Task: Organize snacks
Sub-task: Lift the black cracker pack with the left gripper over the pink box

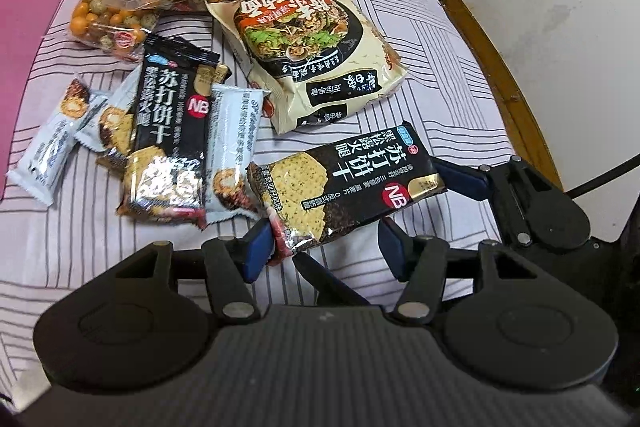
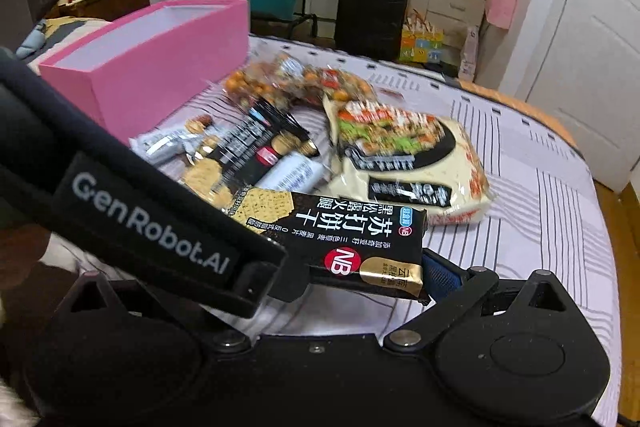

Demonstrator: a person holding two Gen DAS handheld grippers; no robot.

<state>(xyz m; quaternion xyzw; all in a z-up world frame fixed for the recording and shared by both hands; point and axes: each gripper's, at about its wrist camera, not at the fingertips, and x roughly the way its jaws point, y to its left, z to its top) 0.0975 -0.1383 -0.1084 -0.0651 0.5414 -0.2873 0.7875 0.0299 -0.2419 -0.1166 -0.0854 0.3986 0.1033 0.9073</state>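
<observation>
two handheld grippers share one flat cracker packet, black glossy film printed with a speckled yellow cracker. the left gripper stands about half open, its jaws widening slightly; its left blue pad touches the packet's crimped end, while the other blue pad sits just apart from the packet's edge, so no firm squeeze shows. the right gripper meets the packet's opposite end, the end with the gold label. in the right wrist view one blue pad of this gripper presses against that end, but the facing pad is hidden behind the left gripper's black body, so i cannot tell how wide these jaws stand or whether they truly clamp.

beyond the left jaws, on a pale bedsheet with thin dark stripes, lies a second black cracker packet atop small white sachets. further ahead rests a puffy cream noodle bag and a clear crinkled bag of orange and speckled round snacks. to the far left of the jaws stands a rigid pink box, open at the top, with a white inside.
</observation>
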